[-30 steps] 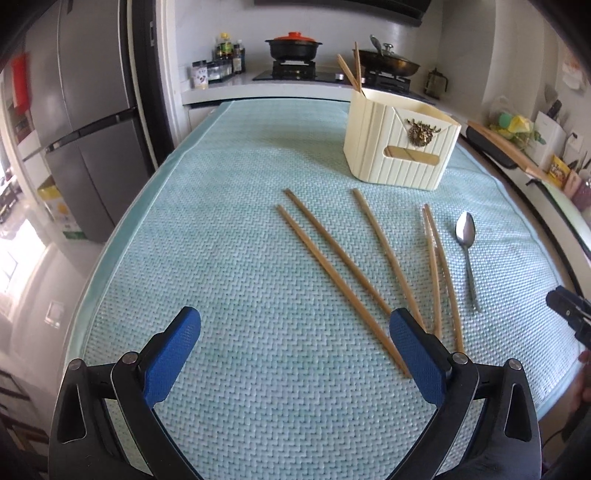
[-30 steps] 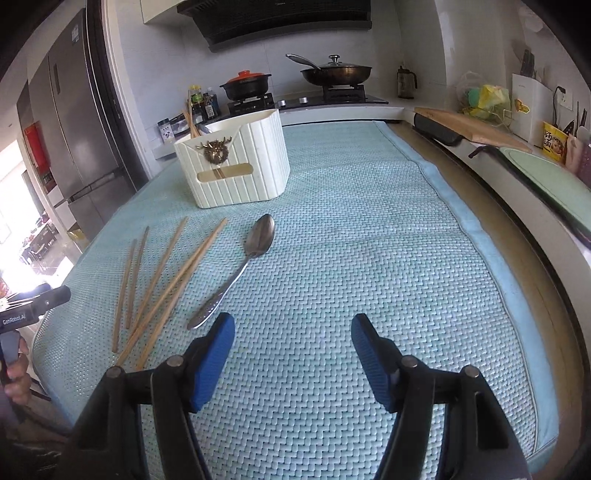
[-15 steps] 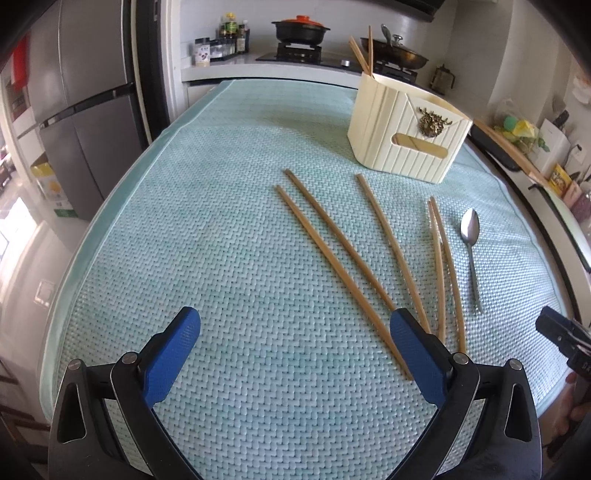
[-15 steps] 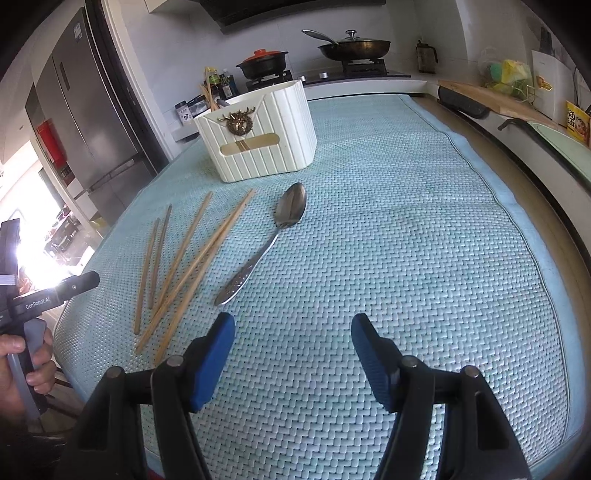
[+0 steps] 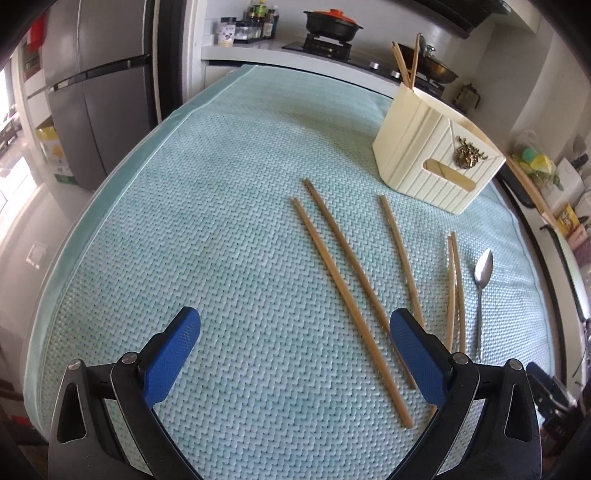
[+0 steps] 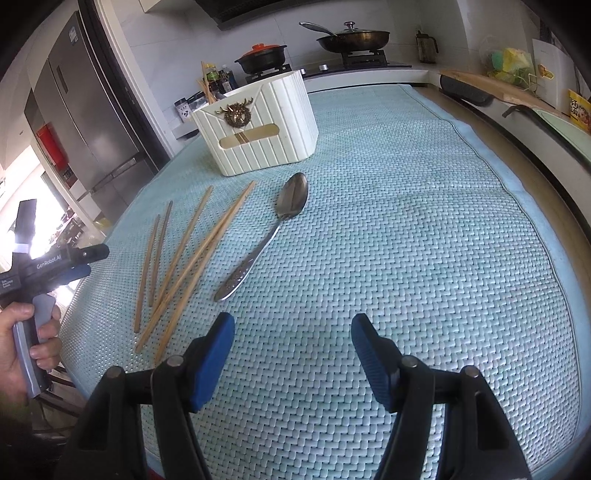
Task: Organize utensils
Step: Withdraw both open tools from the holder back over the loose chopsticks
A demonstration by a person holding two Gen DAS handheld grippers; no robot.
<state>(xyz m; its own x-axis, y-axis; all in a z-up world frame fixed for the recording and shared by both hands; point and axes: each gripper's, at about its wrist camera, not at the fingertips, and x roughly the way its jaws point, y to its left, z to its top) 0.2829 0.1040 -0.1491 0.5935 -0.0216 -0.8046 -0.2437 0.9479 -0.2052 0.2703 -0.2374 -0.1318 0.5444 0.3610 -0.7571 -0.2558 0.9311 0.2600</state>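
Several wooden chopsticks lie loose on the light blue woven mat, fanned out; they also show in the right wrist view. A metal spoon lies to their right, seen too in the right wrist view. A cream ribbed utensil holder with a gold emblem stands behind, two chopsticks upright in it; the right wrist view shows it as well. My left gripper is open and empty, just before the chopsticks' near ends. My right gripper is open and empty, right of the spoon handle.
A steel fridge stands at the left. The stove behind holds a red-lidded pot and a pan. A cutting board and packets line the right counter. The mat's front edge runs under both grippers.
Both grippers have moved forward over the mat, closer to the utensils, and stayed open. The left one tilted right. Nothing on the mat has moved.
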